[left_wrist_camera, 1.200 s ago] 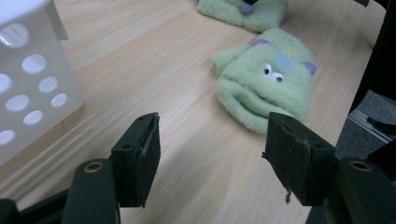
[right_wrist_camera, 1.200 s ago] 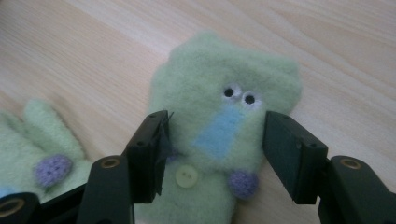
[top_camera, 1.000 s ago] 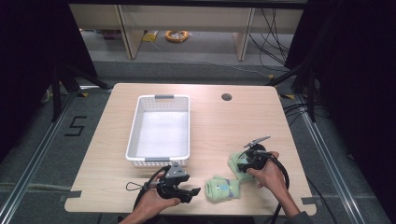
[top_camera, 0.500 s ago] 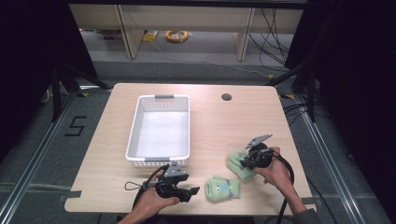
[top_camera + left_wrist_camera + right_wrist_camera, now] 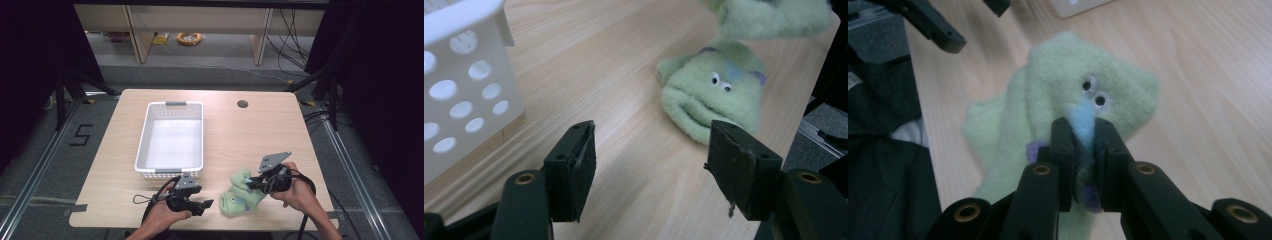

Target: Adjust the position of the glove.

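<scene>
Two fuzzy green monster-face socks are at the table's front right. My right gripper (image 5: 253, 184) (image 5: 1083, 150) has just been closing and is shut on one green sock (image 5: 242, 179) (image 5: 1073, 85), pinching its blue patch and holding it a little above the table. The other green sock (image 5: 231, 204) (image 5: 714, 95) lies flat on the wood just below and left of the held one. My left gripper (image 5: 207, 205) (image 5: 649, 170) rests low near the front edge, open, its jaws wide apart and aimed at the lying sock with nothing between them.
A white perforated basket (image 5: 170, 172) (image 5: 464, 75) stands left of centre, just behind the left gripper, with nothing visible in it. A round cable hole (image 5: 242, 104) is at the back right of the table. The front edge is close to both hands.
The right gripper has shifted onto one green sock and risen, lifting it partly off the other sock. The left gripper has stayed where it was.
</scene>
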Motion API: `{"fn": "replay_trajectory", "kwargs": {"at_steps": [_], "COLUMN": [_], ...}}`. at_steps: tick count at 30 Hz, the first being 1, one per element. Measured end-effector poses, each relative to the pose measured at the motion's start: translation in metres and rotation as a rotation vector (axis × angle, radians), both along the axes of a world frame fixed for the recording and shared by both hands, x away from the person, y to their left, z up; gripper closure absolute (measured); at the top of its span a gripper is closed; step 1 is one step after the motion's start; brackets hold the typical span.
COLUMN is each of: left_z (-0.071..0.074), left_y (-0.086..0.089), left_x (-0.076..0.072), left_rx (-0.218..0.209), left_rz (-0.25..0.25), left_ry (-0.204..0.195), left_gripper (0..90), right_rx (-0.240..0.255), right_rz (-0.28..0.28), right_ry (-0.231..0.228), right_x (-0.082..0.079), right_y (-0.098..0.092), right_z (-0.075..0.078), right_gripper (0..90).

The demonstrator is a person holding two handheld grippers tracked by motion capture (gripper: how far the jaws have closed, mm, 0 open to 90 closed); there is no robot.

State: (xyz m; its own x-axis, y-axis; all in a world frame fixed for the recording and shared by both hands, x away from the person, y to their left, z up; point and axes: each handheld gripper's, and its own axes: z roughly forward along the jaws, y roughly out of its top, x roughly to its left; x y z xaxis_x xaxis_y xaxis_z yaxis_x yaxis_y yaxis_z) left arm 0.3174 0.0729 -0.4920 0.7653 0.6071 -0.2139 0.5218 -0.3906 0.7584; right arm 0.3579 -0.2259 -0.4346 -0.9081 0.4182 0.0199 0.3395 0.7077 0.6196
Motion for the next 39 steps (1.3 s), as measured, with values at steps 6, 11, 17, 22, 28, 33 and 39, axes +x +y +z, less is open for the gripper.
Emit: {"fn": "replay_trajectory", "kwargs": {"at_steps": [6,11,17,22,28,33,39], "left_z": [0.000,0.002,0.003,0.004,0.005,0.008,0.014], "left_y": [0.000,0.000,0.000,-0.002,-0.004,-0.005,-0.015], "left_x": [0.000,0.000,0.000,0.000,-0.001,0.000,0.000], "left_rx": [-0.001,-0.017,-0.034,-0.033,-0.039,-0.053,-0.074], "left_rz": [-0.005,0.002,0.006,-0.002,-0.003,-0.013,-0.030], "left_ry": [0.002,0.004,0.012,0.014,0.018,0.027,0.038], "left_gripper": [35.8,36.0,36.5,36.7,36.7,37.2,38.3], "right_rx": [-0.010,-0.020,-0.033,-0.058,-0.040,0.024,0.054], "right_rz": [0.092,0.172,0.234,0.275,0.211,0.029,-0.213], "right_ry": [-0.001,0.001,0.016,0.002,0.032,0.063,0.113], "right_x": [-0.008,-0.009,-0.009,-0.008,-0.008,-0.013,-0.031], "right_y": [0.011,0.017,0.021,0.025,0.024,0.013,-0.006], "right_z": [-0.005,-0.010,-0.019,-0.028,-0.028,-0.019,-0.014], "right_gripper": [81.4,81.1,80.7,78.9,64.4,48.1,51.0]}}
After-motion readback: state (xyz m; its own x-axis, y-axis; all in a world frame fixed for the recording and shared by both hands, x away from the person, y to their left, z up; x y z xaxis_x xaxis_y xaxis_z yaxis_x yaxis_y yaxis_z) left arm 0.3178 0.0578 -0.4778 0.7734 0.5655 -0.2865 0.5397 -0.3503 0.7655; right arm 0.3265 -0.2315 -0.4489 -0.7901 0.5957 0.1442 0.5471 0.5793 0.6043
